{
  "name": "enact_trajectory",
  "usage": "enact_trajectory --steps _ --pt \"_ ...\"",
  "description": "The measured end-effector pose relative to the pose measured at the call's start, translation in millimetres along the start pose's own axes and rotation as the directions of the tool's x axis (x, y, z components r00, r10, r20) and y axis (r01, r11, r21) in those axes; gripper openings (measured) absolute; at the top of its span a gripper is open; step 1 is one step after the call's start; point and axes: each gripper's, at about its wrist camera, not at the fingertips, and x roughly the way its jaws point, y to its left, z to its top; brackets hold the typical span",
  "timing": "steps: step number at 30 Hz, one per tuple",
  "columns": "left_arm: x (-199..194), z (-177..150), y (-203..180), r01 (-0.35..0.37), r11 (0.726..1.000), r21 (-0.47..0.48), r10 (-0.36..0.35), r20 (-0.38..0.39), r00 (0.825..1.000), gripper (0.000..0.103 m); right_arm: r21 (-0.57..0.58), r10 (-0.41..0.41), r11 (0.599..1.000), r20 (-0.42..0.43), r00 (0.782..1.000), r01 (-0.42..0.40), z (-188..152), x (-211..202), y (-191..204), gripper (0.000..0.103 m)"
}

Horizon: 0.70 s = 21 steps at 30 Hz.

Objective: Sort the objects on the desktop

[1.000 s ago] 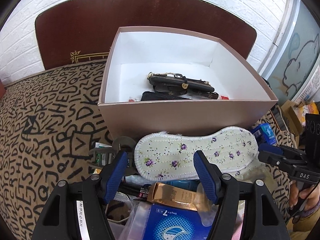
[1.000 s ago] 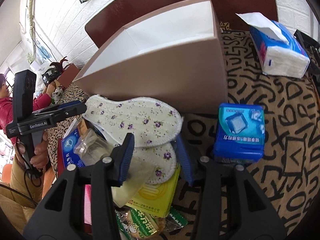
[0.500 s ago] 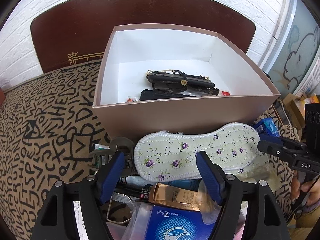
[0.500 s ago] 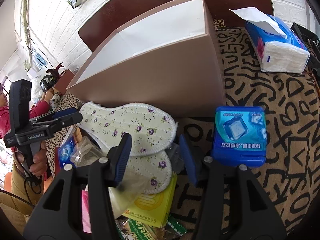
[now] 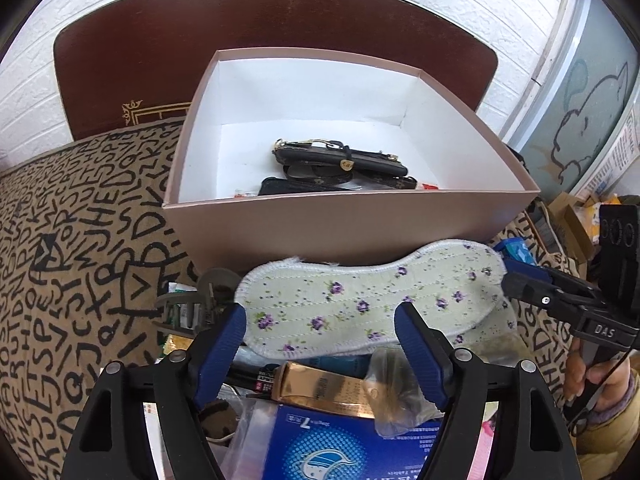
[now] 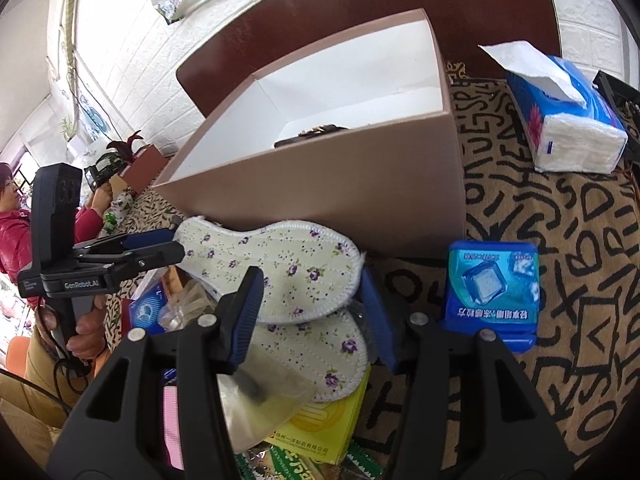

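Observation:
A floral insole [image 5: 360, 304] lies tilted on top of a pile in front of the pink box [image 5: 360, 232]. My left gripper [image 5: 320, 340] hangs over its heel end with the jaws opening; the pads do not press on it. From the right wrist view the left gripper [image 6: 178, 246] sits at the heel tip. My right gripper [image 6: 312, 308] is open, straddling the insole's [image 6: 280, 268] toe end, and shows in the left view as the right gripper [image 5: 512, 280]. A second insole [image 6: 320, 356] lies underneath. Black wallets [image 5: 340, 160] lie in the box.
The pile holds a blue box [image 5: 352, 448], a gold tube [image 5: 328, 388], a grey hair clip [image 5: 196, 304] and a yellow box [image 6: 324, 428]. A blue pack [image 6: 492, 292] and a tissue pack [image 6: 572, 136] lie on the lettered cloth [image 6: 580, 240]. A person in red [image 6: 12, 220] is far left.
The left jaws stand a little wider than before. Both views now look further into the box. The insole has stayed between the two grippers.

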Motion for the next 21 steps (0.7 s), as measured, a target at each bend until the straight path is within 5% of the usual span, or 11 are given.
enact_trajectory --steps 10,21 --pt "-7 1 6 -0.073 0.997 0.007 0.073 0.024 0.997 0.077 0.049 -0.018 0.999 -0.043 0.999 0.02 -4 13 -10 0.053" --pt "2 5 15 -0.006 1.0 -0.003 0.006 0.0 1.0 0.077 -0.004 -0.055 0.998 -0.029 0.998 0.055 -5 16 1 0.048"
